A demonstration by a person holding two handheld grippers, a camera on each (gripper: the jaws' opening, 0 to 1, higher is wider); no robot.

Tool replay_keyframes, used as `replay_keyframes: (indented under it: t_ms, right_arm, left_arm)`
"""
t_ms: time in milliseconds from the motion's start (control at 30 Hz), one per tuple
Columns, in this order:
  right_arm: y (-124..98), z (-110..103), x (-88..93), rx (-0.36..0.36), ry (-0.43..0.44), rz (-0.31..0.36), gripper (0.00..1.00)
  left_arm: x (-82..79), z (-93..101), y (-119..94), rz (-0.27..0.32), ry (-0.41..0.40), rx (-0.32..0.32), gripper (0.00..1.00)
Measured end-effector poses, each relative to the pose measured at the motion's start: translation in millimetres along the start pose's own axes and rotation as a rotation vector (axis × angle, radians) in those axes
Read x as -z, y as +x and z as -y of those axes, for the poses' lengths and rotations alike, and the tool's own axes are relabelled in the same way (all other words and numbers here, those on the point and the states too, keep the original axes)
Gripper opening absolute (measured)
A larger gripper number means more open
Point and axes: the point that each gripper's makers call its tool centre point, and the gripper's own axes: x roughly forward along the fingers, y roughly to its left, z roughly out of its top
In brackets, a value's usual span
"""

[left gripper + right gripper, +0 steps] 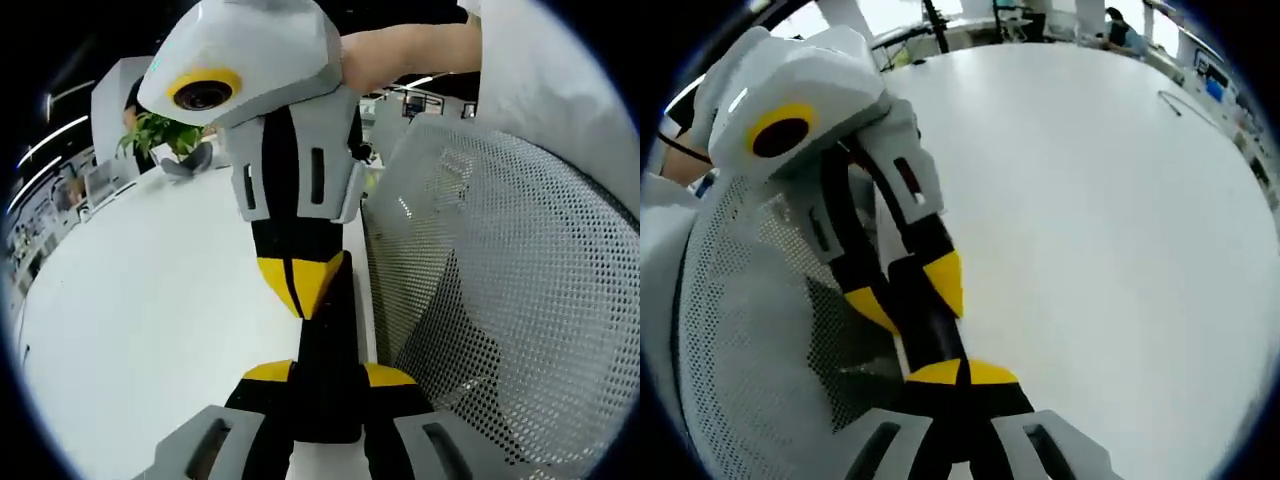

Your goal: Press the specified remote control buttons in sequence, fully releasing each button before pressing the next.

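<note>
Left gripper view, nearest first:
- The left gripper [328,375] rises from the bottom edge, its yellow-tipped jaws parted and clamped on either side of a black remote control [330,340].
- The remote sits between the jaws at bottom centre. Its long axis runs along them and its far end points up the frame, well past the tips.
- The right gripper [300,285] comes down from the top of the frame. Its jaws are closed, yellow tips together. The tips lie over the remote's far end and look to be touching it. Which button, cannot tell.
- A white table [150,330] spreads over the left half.
- A grey mesh chair back [500,300] takes up the right.
- A bare arm [410,50] is at top centre, behind the right gripper.
- A green plant [160,135] stands far off at upper left.

Right gripper view, nearest first:
- The right gripper [962,373] is at bottom centre, its jaws pressed together.
- Just beyond its tips is the near end of the remote [925,335], slanting up and to the left.
- The left gripper [908,295] enters from upper left, its jaws straddling the remote.
- The chair back [740,350] is at lower left.
- The table [1090,250] spreads across the right, out to the top edge.
</note>
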Motion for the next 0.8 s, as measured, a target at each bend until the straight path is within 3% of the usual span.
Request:
replay_keyframes:
  t_ms: [133, 233, 400, 467, 800]
  right_arm:
    - [-0.7, -0.3, 0.2, 0.056, 0.001, 0.07, 0.0]
    - [-1.1, -1.3, -0.2, 0.088, -0.038, 0.096, 0.0]
    - [-2.5, -2.7, 0.7, 0.112, -0.068, 0.131, 0.0]
    - [-3.8, -2.0, 0.0, 0.112, -0.042, 0.152, 0.0]
    - [-2.1, -23.2, -4.4, 0.075, -0.095, 0.171, 0.0]
  left_arm:
    - [-1.0, -0.9, -0.5, 0.012, -0.042, 0.005, 0.24]
    - [-2.9, -1.2, -1.2, 0.036, -0.136, 0.019, 0.25]
    - [-2.6, 0.4, -0.9, 0.024, -0.119, 0.016, 0.26]
    - [-1.3, 0.2, -1.0, 0.014, -0.118, 0.015, 0.25]
    - [-1.2, 1.0, 0.1, 0.016, -0.052, 0.015, 0.24]
